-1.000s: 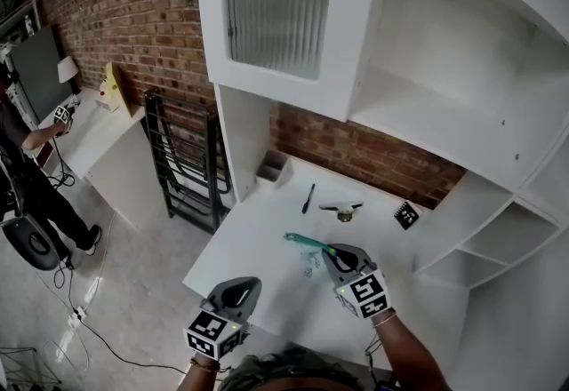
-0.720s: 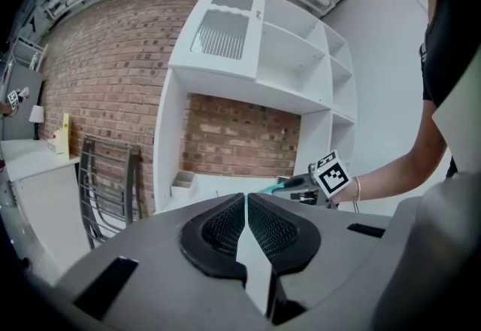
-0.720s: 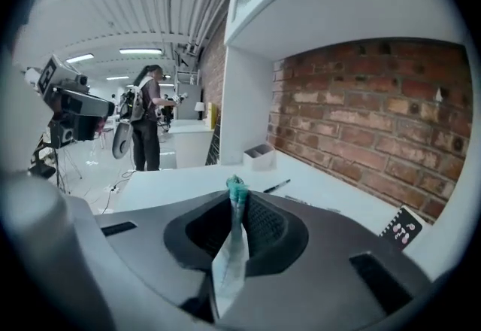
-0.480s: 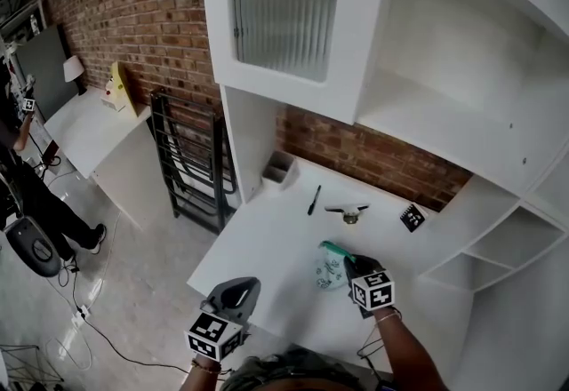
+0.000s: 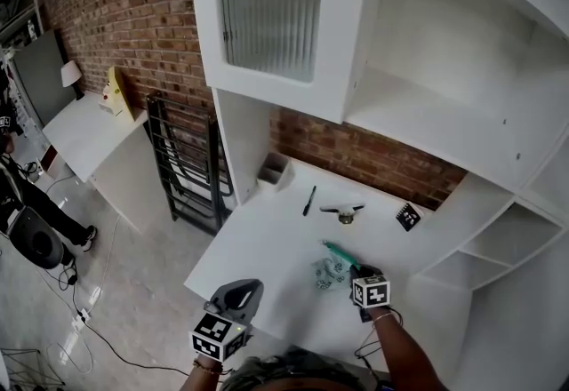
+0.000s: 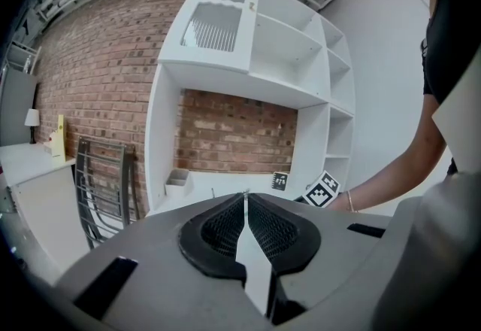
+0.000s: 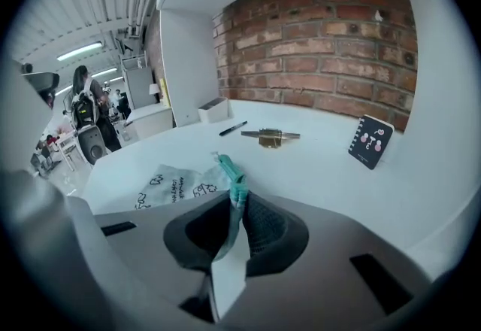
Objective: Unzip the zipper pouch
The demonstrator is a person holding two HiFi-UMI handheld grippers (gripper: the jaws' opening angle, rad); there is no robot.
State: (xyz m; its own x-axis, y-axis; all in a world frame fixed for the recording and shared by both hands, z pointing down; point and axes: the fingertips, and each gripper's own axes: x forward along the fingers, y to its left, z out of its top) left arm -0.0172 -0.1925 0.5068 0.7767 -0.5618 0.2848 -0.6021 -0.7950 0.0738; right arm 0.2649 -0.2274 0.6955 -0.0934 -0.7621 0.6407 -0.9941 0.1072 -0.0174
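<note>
Flat on the white tabletop (image 5: 267, 243), toward its near right part: zipper pouch (image 5: 327, 274) (image 7: 176, 183), pale with dark printed marks, its teal zipper band (image 5: 339, 251) (image 7: 231, 175) on the far side.

Right gripper (image 5: 350, 268) (image 7: 239, 205) clenched on one end of that teal zipper band, which is pinched between the two dark ribbed fingers (image 7: 263, 228). Rest of the pouch spread out to the left of the fingers in the right gripper view, resting on the tabletop. Band rising slightly from the surface into the grip.

Right gripper tilted downward onto the tabletop, marker cube up. Bare forearm (image 5: 404, 349) reaching in from the lower right, with a thin band at the wrist.

Left gripper (image 5: 242, 289) (image 6: 246, 198) with fingers (image 6: 274, 230) pressed together, nothing between them. Held low at the near left corner of the tabletop, well apart from the pouch, aimed roughly level toward the white shelf unit (image 6: 248, 59).

Farther back on the tabletop, apart from the pouch:
- black pen (image 5: 308, 199) (image 7: 233, 128)
- brass-coloured fitting (image 5: 342, 212) (image 7: 269, 136)
- small black card (image 5: 406, 216) (image 7: 370, 141) near the brick wall
- white bin (image 5: 273, 169) (image 7: 213, 109) at the far left corner
</note>
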